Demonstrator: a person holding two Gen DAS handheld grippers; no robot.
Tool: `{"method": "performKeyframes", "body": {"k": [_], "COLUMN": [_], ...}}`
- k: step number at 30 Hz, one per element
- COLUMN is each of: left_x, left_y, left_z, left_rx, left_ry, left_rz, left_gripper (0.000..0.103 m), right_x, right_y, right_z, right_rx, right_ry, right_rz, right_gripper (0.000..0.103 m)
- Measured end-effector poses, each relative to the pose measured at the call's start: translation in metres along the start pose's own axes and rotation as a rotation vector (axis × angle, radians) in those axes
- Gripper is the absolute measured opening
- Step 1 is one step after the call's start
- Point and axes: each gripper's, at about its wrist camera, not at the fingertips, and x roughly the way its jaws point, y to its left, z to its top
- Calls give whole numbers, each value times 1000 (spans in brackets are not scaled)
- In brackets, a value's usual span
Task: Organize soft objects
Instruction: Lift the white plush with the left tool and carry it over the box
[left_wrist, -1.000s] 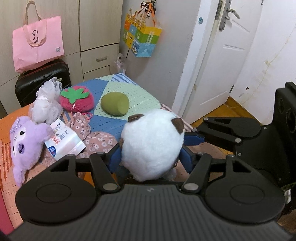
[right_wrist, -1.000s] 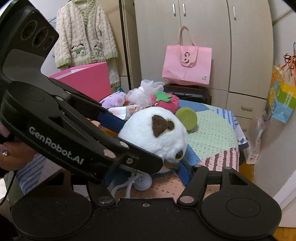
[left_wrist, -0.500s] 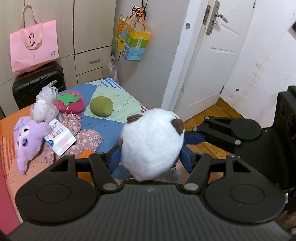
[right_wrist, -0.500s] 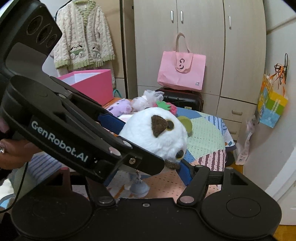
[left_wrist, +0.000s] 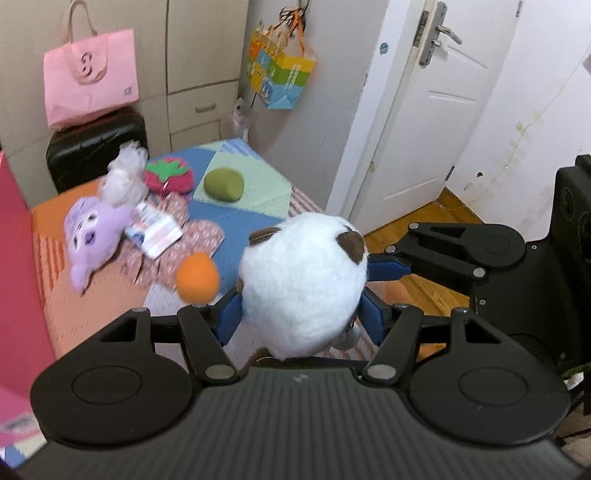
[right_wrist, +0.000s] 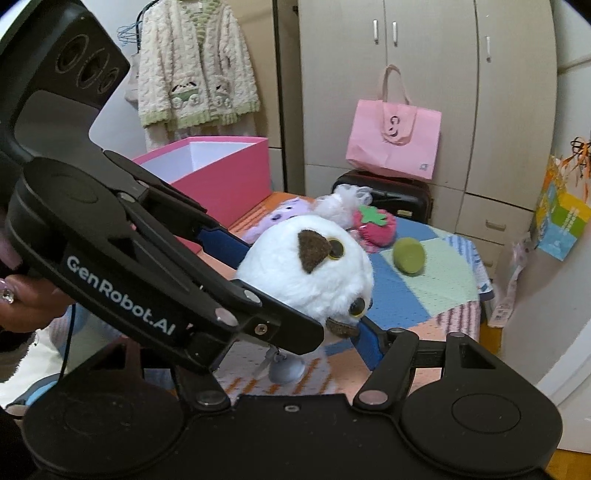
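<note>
A round white plush with brown ears is held in the air above the table between both grippers. My left gripper is shut on it, blue pads on each side. My right gripper is also shut on the same plush, crossing the left gripper at an angle. On the patchwork table lie a purple plush, a strawberry plush, a green ball, an orange ball and a white mesh puff.
An open pink box stands at the table's left side. A tissue packet lies on floral cloth. A black suitcase with a pink bag stands behind. A white door is at the right.
Both grippers have lifted the white plush higher and drawn back from the table. The orange ball, hidden before, now shows beside the plush, and the pink box has come into the left wrist view.
</note>
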Motion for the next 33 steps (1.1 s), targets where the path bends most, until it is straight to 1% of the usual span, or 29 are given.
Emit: {"method": "performKeyframes", "body": {"k": [3, 6, 8, 10, 14, 17, 23, 26, 30, 33], "left_x": [-8, -19, -30, -42, -73, -94, -138, -155, -176, -187], "left_y": [8, 18, 25, 34, 48, 60, 79, 91, 116, 138], "left_z": [-3, -8, -13, -18, -25, -26, -27, -26, -23, -17], "left_rx": [-43, -85, -121, -161, -186, -215, -215, -223, -258, -289], "left_ry": [51, 96, 112, 110, 64, 30, -107, -165, -250, -299], "left_rz": [-2, 1, 5, 7, 30, 48, 134, 163, 198, 215], "left_gripper": [64, 64, 64, 64, 64, 65, 65, 65, 65, 65], "right_x": [2, 4, 5, 5, 4, 4, 12, 18, 33, 48], "right_y": [7, 19, 27, 35, 57, 74, 98, 107, 122, 128], "right_z": [5, 11, 16, 24, 40, 54, 86, 101, 128, 151], "right_rx": [41, 45, 42, 30, -29, -65, -121, -134, -136, -133], "right_ry": [38, 69, 83, 85, 54, 14, -76, -119, -167, -190], "right_rz": [53, 96, 131, 162, 193, 213, 249, 268, 292, 316], "right_gripper": [73, 73, 73, 73, 73, 73, 73, 74, 74, 74]}}
